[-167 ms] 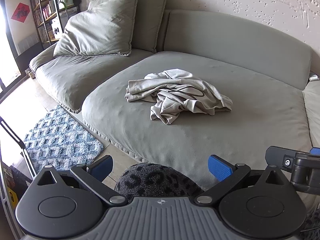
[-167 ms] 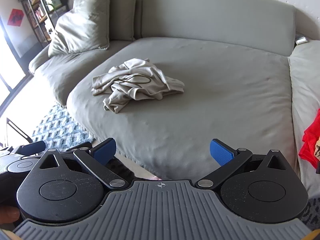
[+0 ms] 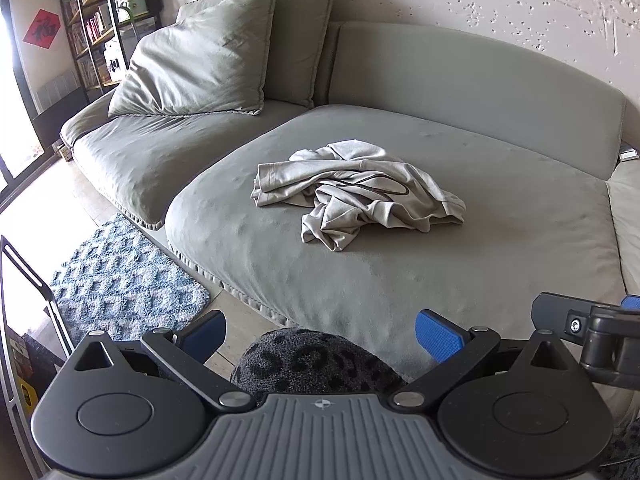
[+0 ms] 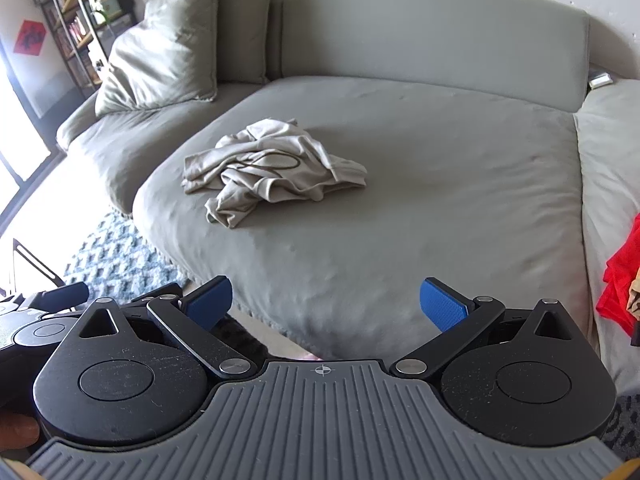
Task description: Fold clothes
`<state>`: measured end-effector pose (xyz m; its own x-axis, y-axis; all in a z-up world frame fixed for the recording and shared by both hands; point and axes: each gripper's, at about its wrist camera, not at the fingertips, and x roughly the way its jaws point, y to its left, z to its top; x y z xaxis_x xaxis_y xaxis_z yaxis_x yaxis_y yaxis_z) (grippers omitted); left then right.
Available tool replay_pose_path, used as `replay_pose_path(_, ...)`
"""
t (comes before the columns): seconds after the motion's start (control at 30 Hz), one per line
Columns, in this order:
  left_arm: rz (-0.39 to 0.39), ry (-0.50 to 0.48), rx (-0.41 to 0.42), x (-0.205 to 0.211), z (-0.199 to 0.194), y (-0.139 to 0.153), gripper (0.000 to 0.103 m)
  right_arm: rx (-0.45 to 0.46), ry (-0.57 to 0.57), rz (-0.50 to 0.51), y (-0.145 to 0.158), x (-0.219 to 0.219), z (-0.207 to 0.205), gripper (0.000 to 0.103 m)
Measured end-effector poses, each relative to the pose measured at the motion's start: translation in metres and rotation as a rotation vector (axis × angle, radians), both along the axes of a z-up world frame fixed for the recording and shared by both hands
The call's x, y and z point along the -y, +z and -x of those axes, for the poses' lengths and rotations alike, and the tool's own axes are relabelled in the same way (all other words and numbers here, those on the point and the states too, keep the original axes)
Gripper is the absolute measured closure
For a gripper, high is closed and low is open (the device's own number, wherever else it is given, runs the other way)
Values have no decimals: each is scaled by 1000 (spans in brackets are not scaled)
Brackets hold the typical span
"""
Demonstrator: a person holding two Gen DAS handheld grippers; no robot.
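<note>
A crumpled light grey garment (image 3: 356, 188) lies in a heap on the grey sofa seat (image 3: 400, 272); it also shows in the right wrist view (image 4: 272, 168). My left gripper (image 3: 322, 336) is open and empty, held well short of the garment near the seat's front edge. My right gripper (image 4: 326, 304) is open and empty, also short of the garment, over the seat's front edge. The right gripper's body shows at the right edge of the left wrist view (image 3: 592, 328).
Two large grey cushions (image 3: 192, 64) lean at the sofa's back left. A blue patterned rug (image 3: 120, 276) lies on the floor at left. A red garment (image 4: 620, 272) sits on the sofa at far right. A bookshelf (image 3: 104, 24) stands far left. A leopard-print knee (image 3: 316, 364) is below the left gripper.
Both grippers have shifted very slightly toward the sofa. The garment has not moved.
</note>
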<state>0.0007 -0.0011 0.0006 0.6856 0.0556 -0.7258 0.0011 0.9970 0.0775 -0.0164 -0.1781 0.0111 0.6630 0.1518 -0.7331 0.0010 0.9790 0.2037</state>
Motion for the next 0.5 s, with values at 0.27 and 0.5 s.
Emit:
replay_pose_path(0.27,-3,-2,-5,2,-1,1,2,1,-1,-3,-2,2,1,0)
replay_pose_path(0.5,-4,-4,-9,3,-2,1,2,-6,-3,-9,-3,2,1,0)
